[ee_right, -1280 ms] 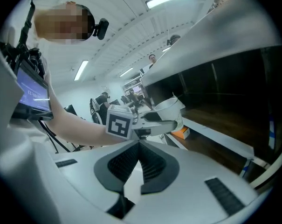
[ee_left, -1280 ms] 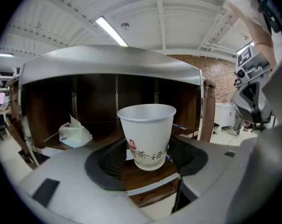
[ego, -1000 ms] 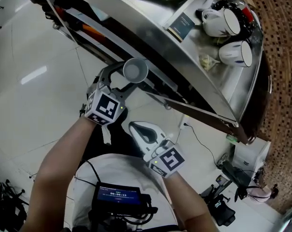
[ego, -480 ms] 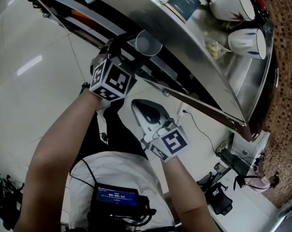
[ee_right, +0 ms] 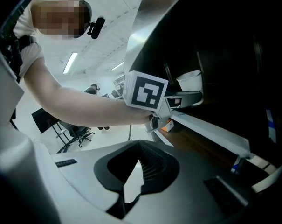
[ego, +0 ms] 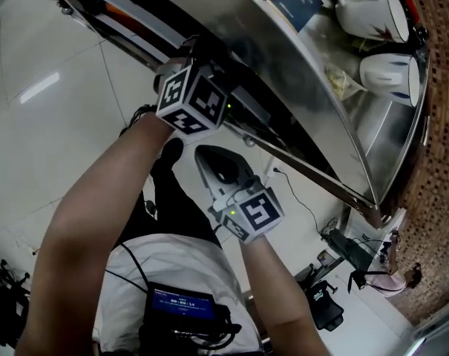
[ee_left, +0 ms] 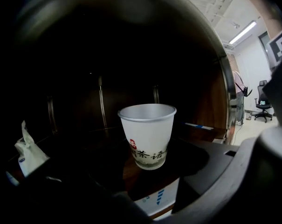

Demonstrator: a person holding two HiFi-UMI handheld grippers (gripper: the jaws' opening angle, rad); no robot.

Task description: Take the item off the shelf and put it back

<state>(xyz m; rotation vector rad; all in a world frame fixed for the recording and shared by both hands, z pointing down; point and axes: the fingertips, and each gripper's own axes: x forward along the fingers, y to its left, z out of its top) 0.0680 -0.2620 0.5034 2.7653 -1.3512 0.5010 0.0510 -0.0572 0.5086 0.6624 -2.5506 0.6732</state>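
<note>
Position is what changes most. From hanging in the open in front of the steel top [ego: 313, 80] a second back, mouth plain to the head view, the paper cup [ee_left: 147, 134] now sits in under that curved edge. The left claw [ee_right: 185, 97] has carried it toward 1 o'clock, and the head view shows only the marker cube and the arm behind it.

The left gripper view places the cup inside the dark bay, upright, with its red mark and printed characters facing the camera. It is low over the brown board of the shelf [ee_right: 196, 143]. The left claw pinches the cup near its base, jaws wide around it and no wider than before. I cannot tell whether the base already touches the board. A crumpled white packet [ee_left: 26, 148] lies at 9 o'clock of the cup, well apart.

The right claw [ee_right: 131, 178] hangs outside the shelf at about 5 o'clock of the left one in the head view. Its jaws are drawn together on nothing, and it takes no part.

My judgement is that the return half of the task is close to done. The cup is back in its bay, and what remains is to settle its base flat, spread the jaws and draw straight out. A cup this light could tip if a jaw drags its wall.
</note>
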